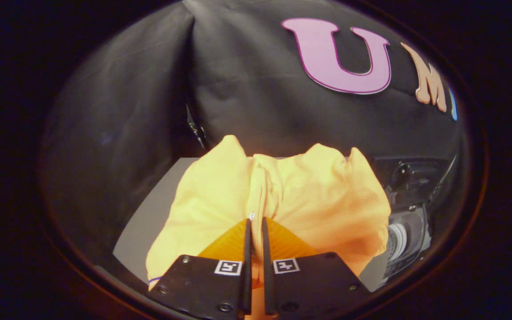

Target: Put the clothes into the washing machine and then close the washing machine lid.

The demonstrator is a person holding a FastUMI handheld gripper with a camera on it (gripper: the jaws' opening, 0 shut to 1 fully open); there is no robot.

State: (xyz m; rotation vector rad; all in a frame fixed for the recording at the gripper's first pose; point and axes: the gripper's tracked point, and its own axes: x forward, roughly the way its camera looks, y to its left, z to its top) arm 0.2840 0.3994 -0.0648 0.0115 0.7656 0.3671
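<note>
Your claw (256,222) is pinching a fold of the yellow-orange garment (309,195), with both fingers pressed nearly together on the cloth and only a thin sliver of fabric showing between them. The garment is bunching up just ahead of the fingers and draping down on both sides of them, hanging over the grey surface (149,222). Beyond the garment, toward the far right corner of the surface, the dark washing machine (409,231) is sitting against the black booth wall (247,80).
</note>
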